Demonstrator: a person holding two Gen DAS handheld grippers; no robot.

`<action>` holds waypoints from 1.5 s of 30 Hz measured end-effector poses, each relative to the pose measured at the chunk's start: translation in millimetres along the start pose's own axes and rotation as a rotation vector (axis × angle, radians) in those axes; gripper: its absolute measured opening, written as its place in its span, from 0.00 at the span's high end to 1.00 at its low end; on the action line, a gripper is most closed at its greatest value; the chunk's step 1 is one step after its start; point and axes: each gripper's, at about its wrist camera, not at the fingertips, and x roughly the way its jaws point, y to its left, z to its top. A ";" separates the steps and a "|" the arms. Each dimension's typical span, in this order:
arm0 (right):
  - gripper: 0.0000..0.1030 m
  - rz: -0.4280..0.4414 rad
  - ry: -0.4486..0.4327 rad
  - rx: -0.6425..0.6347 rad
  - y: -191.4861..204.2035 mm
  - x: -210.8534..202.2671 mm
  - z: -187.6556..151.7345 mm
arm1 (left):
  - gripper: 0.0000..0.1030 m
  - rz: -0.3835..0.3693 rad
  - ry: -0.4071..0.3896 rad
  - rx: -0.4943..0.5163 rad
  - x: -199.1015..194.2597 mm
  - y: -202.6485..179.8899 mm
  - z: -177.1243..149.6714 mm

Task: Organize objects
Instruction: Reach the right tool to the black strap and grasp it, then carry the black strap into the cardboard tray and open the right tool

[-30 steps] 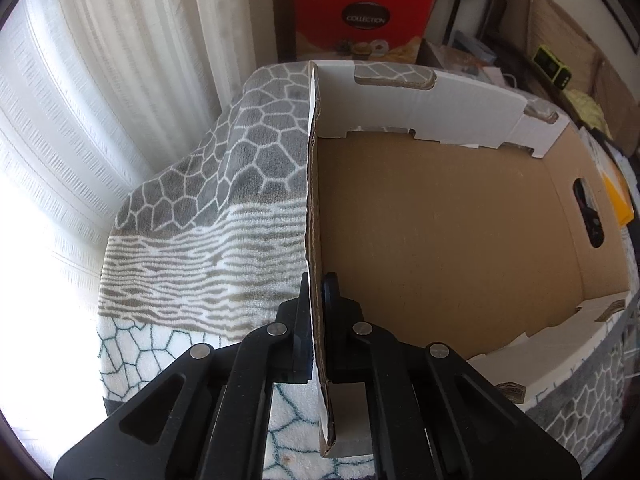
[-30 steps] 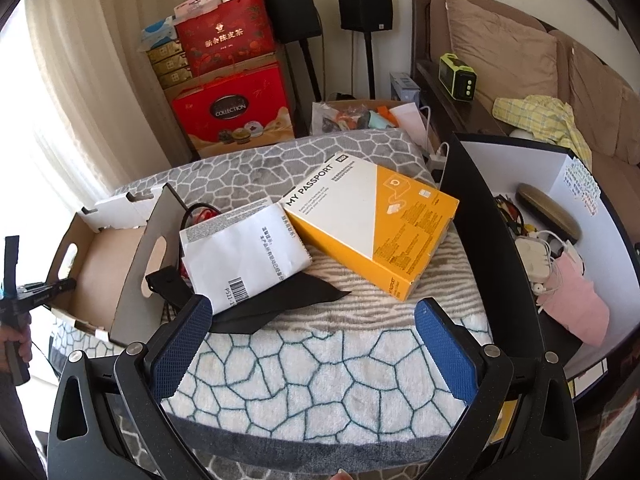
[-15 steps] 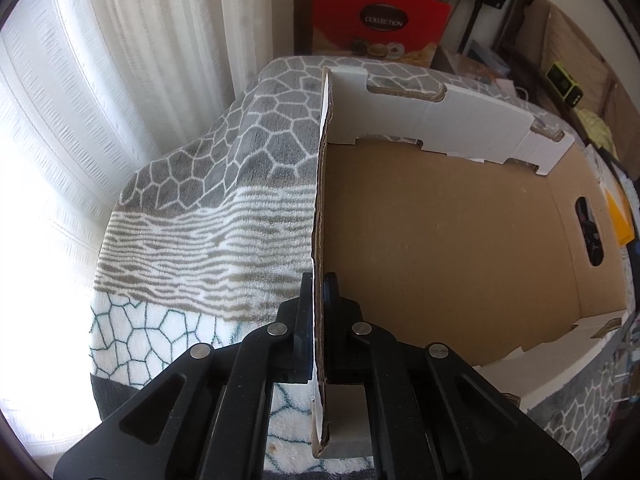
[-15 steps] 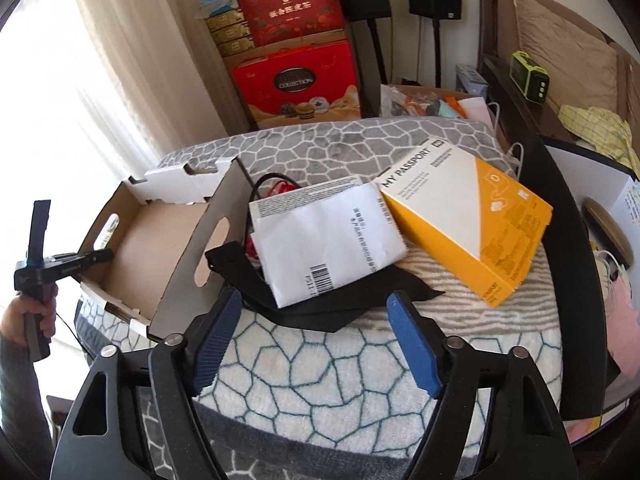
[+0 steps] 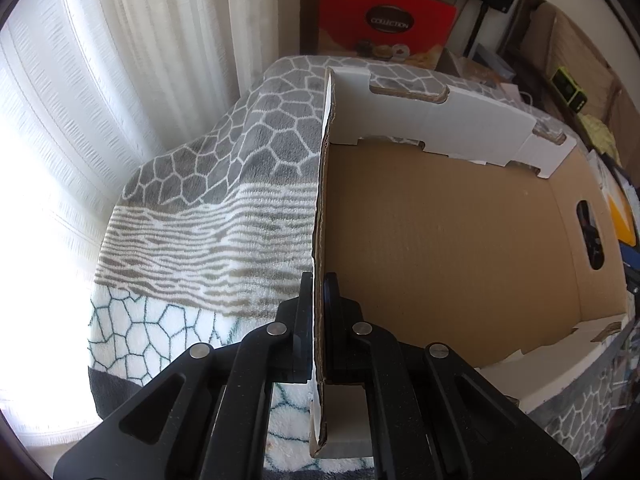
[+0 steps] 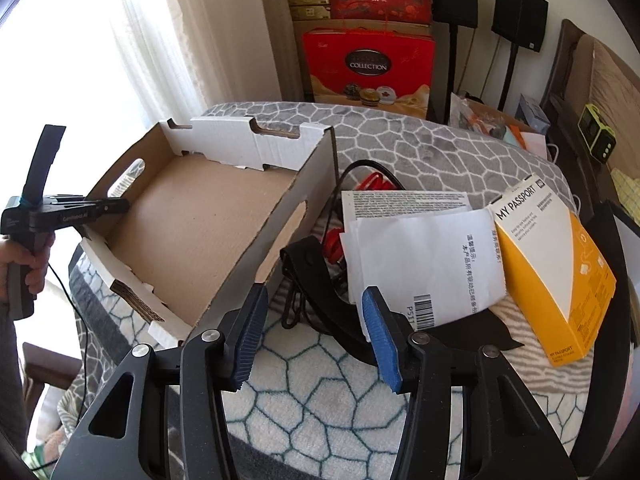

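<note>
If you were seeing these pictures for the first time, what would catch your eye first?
The empty cardboard box on the patterned blanket, its end wall pinched by the shut left gripper. Right of it lies a yellow-and-white package partly under a white envelope, with the right gripper closing above a black strap.

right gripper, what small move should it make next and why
Probably ease the right gripper forward and down onto the black strap just ahead of it. Its jaws are closing with nothing between them yet, the cardboard box beside the pile is empty, and the left gripper already holds its wall steady.
</note>
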 end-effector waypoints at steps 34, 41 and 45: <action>0.94 0.055 -0.081 0.030 1.5 -14.2 22.4 | 0.96 -0.007 0.000 0.001 1.1 3.9 0.4; 0.94 0.058 -0.181 0.058 -8.7 -72.1 48.1 | 0.96 -0.008 -0.003 -0.004 0.4 1.4 -1.7; 0.94 0.062 -0.220 0.054 -7.5 -100.7 62.3 | 0.96 -0.015 -0.003 -0.003 0.4 -1.4 -2.6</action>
